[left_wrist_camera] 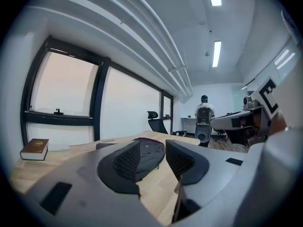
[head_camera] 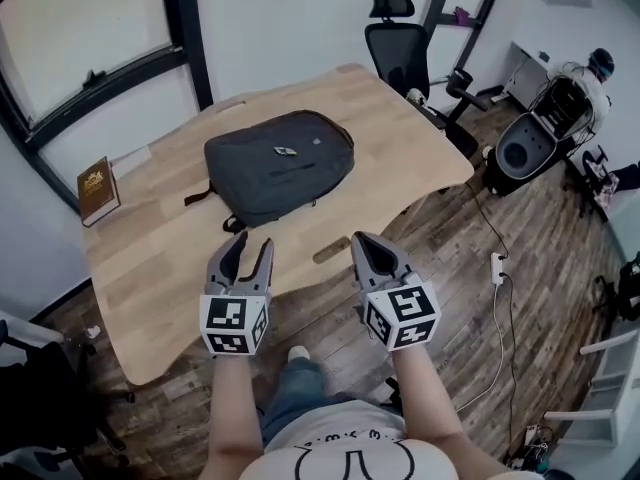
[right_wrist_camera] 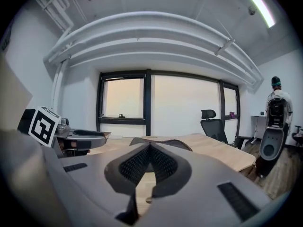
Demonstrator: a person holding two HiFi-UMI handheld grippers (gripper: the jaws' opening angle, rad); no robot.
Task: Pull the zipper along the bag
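A dark grey backpack (head_camera: 280, 163) lies flat in the middle of the wooden table (head_camera: 150, 268), with a small light tag (head_camera: 283, 151) on its top face. Both grippers hover over the table's near edge, short of the bag and touching nothing. My left gripper (head_camera: 250, 246) is open, and the bag (left_wrist_camera: 147, 156) shows through the gap between its empty jaws. My right gripper (head_camera: 363, 240) is shut, with its pads (right_wrist_camera: 142, 161) pressed together and nothing in them. The bag's top (right_wrist_camera: 182, 145) rises just beyond them.
A brown book (head_camera: 97, 188) lies at the table's left edge. A black office chair (head_camera: 400, 48) stands behind the far corner. A person (head_camera: 590, 78) is by a machine at the back right. A power strip (head_camera: 497, 265) and cable lie on the floor.
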